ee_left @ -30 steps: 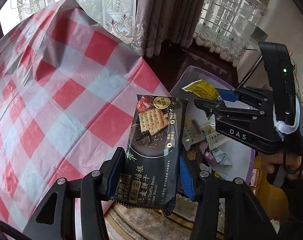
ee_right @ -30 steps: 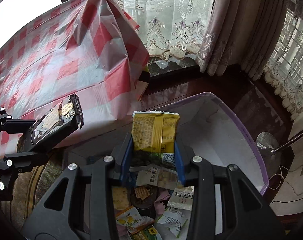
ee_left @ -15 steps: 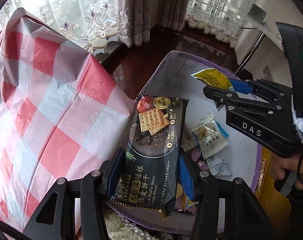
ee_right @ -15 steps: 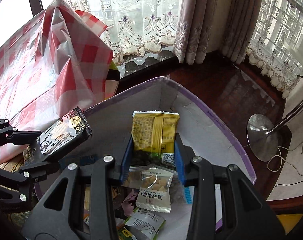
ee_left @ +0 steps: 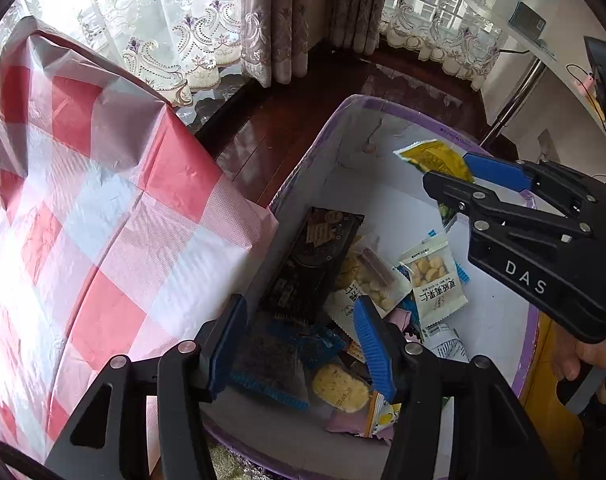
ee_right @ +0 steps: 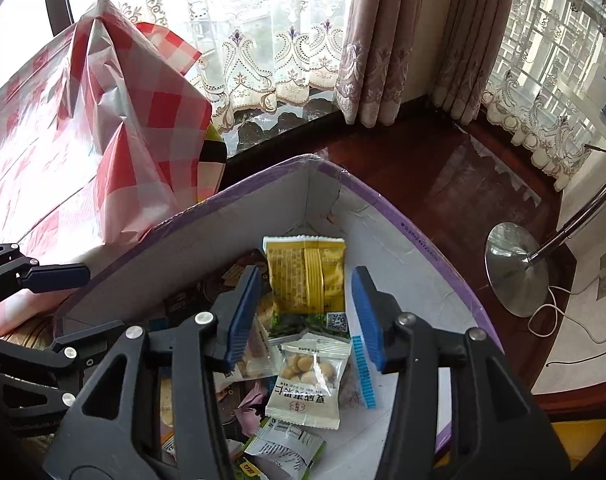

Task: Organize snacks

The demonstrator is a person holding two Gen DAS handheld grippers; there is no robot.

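Both grippers hang over the purple-rimmed white storage box (ee_left: 345,120) so snacks fall inside. The left gripper (ee_left: 301,344) is opening (nothing pinched), the black cracker packet (ee_left: 311,264) already lying below. The right gripper (ee_right: 305,312) is opening too, its 2 pads clear of the yellow foil snack packet (ee_right: 307,276) between them.

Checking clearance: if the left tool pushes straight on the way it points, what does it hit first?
Most likely the black cracker pack, lying in the box just past the opening left tool. Nothing is between the pads. A dark blue-edged packet sits lower in frame and may be met first; depth is unclear.
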